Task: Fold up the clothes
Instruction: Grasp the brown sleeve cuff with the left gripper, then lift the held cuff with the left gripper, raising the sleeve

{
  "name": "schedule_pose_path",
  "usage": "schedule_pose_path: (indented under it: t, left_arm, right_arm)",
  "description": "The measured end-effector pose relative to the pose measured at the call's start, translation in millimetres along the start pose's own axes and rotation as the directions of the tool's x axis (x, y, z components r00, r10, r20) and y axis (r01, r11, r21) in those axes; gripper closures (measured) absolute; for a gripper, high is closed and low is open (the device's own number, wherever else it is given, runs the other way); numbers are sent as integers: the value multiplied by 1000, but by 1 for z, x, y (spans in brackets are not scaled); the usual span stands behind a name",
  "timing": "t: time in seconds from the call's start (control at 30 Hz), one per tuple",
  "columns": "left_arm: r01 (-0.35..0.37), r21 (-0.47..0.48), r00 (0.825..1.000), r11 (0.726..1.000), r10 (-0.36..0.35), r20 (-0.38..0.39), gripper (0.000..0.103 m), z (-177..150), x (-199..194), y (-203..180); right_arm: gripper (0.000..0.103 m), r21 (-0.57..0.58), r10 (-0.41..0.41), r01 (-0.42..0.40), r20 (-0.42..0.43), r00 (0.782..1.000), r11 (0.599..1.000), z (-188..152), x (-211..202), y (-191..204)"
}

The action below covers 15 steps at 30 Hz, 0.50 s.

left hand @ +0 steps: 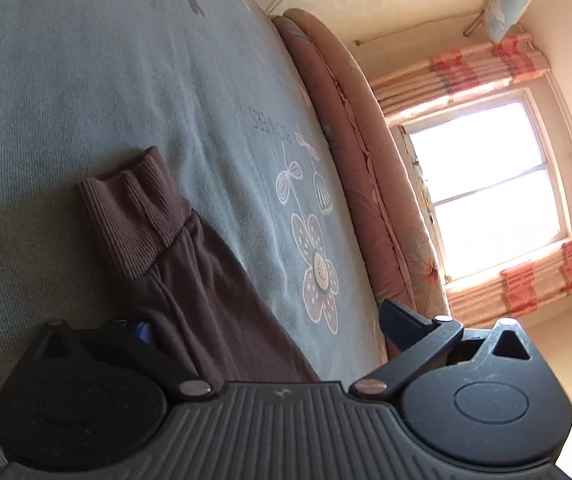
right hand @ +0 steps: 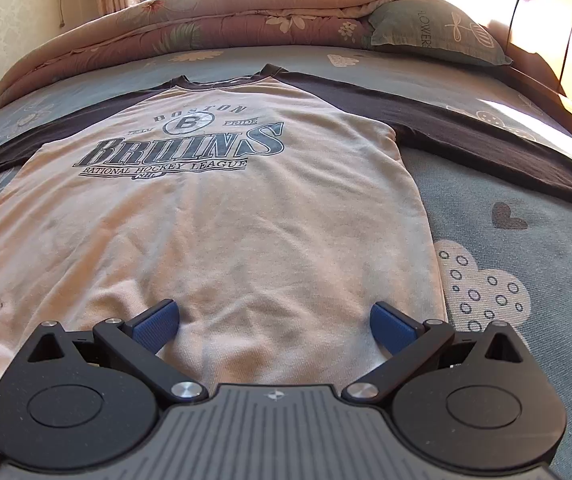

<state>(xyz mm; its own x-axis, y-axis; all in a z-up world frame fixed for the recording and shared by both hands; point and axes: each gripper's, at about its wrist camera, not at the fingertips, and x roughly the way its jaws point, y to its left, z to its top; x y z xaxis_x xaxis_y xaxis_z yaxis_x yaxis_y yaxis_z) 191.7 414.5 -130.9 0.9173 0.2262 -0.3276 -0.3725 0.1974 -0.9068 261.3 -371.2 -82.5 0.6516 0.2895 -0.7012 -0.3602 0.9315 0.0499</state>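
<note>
While the sweatshirt (right hand: 213, 216) lies flat, face up on the bed (right hand: 526, 264), the right gripper (right hand: 273, 320) hangs wide open over its hem; the left gripper (left hand: 261, 320), also spread, straddles the brown sleeve (left hand: 189, 280).

Black ribbed gripper (right hand: 273, 322) body – blue pads (right hand: 153, 328), silver pivot screws.

Cream shirt (right hand: 221, 220) with dark brown sleeves (left hand: 189, 280) and navy print; grey-blue sheet (right hand: 526, 248) patterned with flowers and hearts; pink floral quilt (right hand: 205, 28); orange-striped curtains (left hand: 486, 68).
</note>
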Motion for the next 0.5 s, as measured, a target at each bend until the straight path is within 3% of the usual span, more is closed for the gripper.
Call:
schedule_pose_path:
  t: [0.03, 0.17, 0.33, 0.43, 0.5]
  left_arm:
    - [8, -13, 1000, 1000, -7, 17, 1, -1, 0, 0]
    - [24, 71, 999, 997, -21, -45, 1, -7, 13, -12]
    - [65, -36, 993, 997, -61, 97, 1, -6, 8, 1]
    - [78, 12, 995, 997, -79, 57, 1, -5, 11, -8]
    - [117, -7, 992, 993, -116, 58, 1, -3, 9, -7]
  right_arm:
    - [0, 0, 0, 0, 0, 1000, 1000, 0, 0, 0]
    - [0, -4, -3, 3, 4, 1000, 1000, 0, 1, 0]
    - [0, -3, -4, 4, 4, 1000, 1000, 1, 2, 0]
    - [0, -4, -4, 4, 5, 1000, 1000, 1, 2, 0]
    - [0, -5, -4, 4, 7, 1000, 1000, 1, 3, 1]
